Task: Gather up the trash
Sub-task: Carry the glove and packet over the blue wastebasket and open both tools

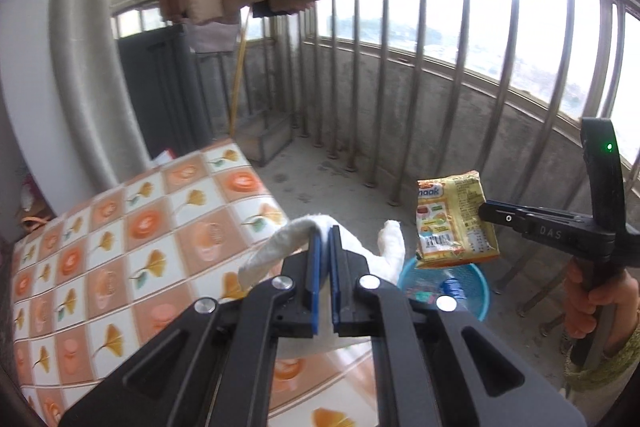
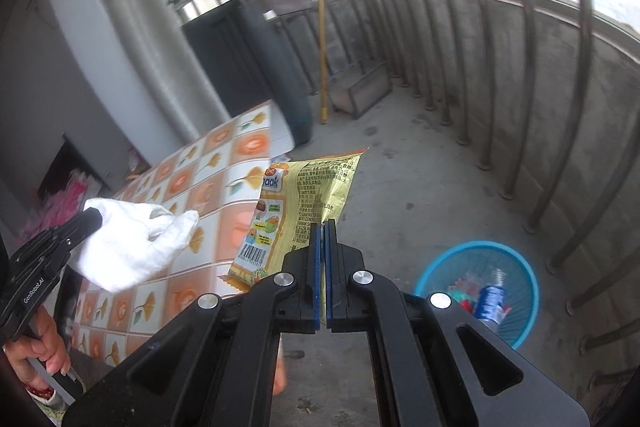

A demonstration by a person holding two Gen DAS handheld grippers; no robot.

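The right gripper [image 2: 322, 223] is clamped on the lower edge of a yellow snack wrapper [image 2: 308, 199]. The wrapper stands nearly upright, long axis vertical, printed face and barcode showing, crinkled, held in the air near the blue basket [image 2: 520, 267] on the floor. The left gripper [image 1: 325, 233] is clenched on a crumpled white tissue [image 1: 280, 247], which droops sideways over the tiled table [image 1: 120, 247].

Daylit balcony: concrete floor [image 2: 400, 163], metal railing [image 1: 460, 39], tile-patterned table [image 1: 120, 247]
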